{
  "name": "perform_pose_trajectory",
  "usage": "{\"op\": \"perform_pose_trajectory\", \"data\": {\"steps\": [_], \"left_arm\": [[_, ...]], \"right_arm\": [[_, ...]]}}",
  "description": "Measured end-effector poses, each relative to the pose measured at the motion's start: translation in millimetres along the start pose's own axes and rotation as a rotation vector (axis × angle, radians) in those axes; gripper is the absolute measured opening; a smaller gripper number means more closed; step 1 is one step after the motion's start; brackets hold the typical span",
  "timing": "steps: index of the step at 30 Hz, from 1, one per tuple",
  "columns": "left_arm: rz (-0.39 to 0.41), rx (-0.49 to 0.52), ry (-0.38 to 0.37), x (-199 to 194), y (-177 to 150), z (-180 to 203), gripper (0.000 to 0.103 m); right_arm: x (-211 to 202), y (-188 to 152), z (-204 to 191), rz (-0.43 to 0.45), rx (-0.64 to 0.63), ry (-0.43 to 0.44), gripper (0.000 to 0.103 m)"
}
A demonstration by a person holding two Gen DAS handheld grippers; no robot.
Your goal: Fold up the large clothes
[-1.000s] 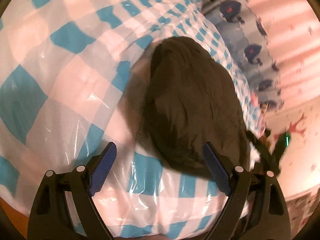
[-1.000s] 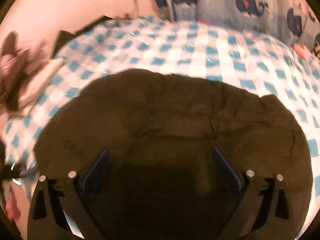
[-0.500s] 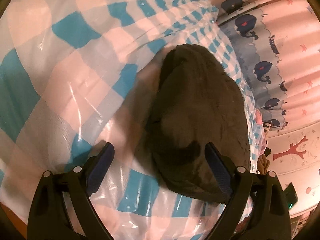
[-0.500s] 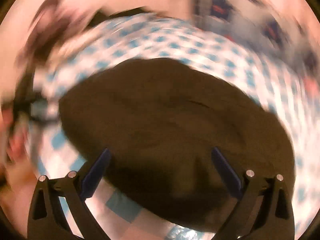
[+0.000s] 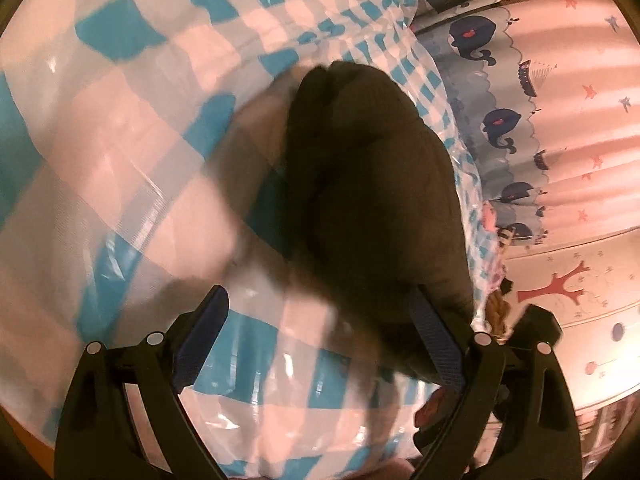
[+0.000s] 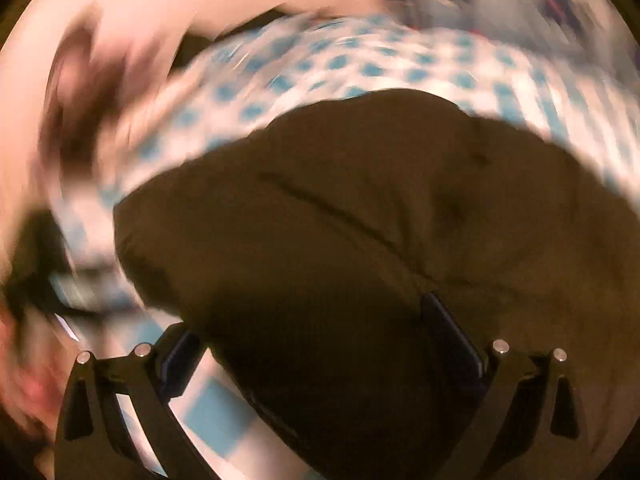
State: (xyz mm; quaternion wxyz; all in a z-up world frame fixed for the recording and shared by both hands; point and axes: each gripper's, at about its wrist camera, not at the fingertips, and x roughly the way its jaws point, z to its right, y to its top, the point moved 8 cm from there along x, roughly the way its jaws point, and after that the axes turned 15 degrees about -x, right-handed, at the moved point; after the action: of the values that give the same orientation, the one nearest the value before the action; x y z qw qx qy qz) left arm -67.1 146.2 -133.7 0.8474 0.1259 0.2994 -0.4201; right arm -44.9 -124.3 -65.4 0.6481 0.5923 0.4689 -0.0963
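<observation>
A bulky dark brown folded garment (image 5: 372, 200) lies on a glossy blue-and-white checked plastic table cover (image 5: 120, 152). The left gripper (image 5: 320, 320) is spread wide and empty at its near end. Only the left view shows the whale-print curtain (image 5: 496, 128). The blurred right view shows the right gripper (image 6: 312, 336) released, straddling the garment.

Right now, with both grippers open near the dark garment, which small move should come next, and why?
Probably bring the left gripper slightly to the right and close on the near edge of the dark garment. Its jaws stand open and empty, and the edge lies by its right finger. The garment is a bunched mound on the checkered cover, not yet flat. The right gripper is open too.
</observation>
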Motion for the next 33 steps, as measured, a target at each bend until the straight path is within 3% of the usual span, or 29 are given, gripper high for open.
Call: {"op": "perform_pose_trajectory", "data": {"steps": [7, 11, 13, 15, 16, 20, 26, 30, 33], "left_arm": [[-0.013, -0.001, -0.096, 28.6, -5.0, 41.8, 0.087], [-0.002, -0.04, -0.096, 50.9, 7.3, 51.0, 0.087], [-0.01, -0.111, -0.085, 64.3, 16.1, 44.1, 0.088], [-0.019, -0.22, -0.084, 68.2, 16.3, 31.6, 0.088], [-0.009, -0.217, -0.08, 66.2, 14.5, 31.0, 0.088], [0.016, -0.189, -0.053, 61.6, 8.6, 26.2, 0.088], [0.063, -0.23, -0.069, 61.2, 19.4, 28.5, 0.088], [0.096, -0.232, -0.065, 55.7, 15.6, 26.2, 0.088], [0.098, -0.243, -0.056, 54.8, 13.8, 24.1, 0.088]], "right_arm": [[-5.9, 0.4, 5.8, 0.014, 0.038, 0.023, 0.097], [-6.9, -1.8, -0.1, -0.006, 0.007, 0.019, 0.097], [-20.4, -4.2, -8.1, 0.013, -0.042, 0.025, 0.097], [-48.7, -1.5, -1.6, 0.087, -0.061, -0.019, 0.097], [-63.4, -2.3, 9.1, 0.116, -0.048, -0.053, 0.097], [-113.3, -33.4, 91.7, 0.126, 0.124, -0.182, 0.097], [-193.1, -129.4, 187.5, 0.179, 0.577, -0.183, 0.097], [-202.6, -183.9, 211.3, 0.195, 0.793, -0.058, 0.097], [-190.0, -185.7, 209.7, 0.217, 0.847, 0.052, 0.097]]}}
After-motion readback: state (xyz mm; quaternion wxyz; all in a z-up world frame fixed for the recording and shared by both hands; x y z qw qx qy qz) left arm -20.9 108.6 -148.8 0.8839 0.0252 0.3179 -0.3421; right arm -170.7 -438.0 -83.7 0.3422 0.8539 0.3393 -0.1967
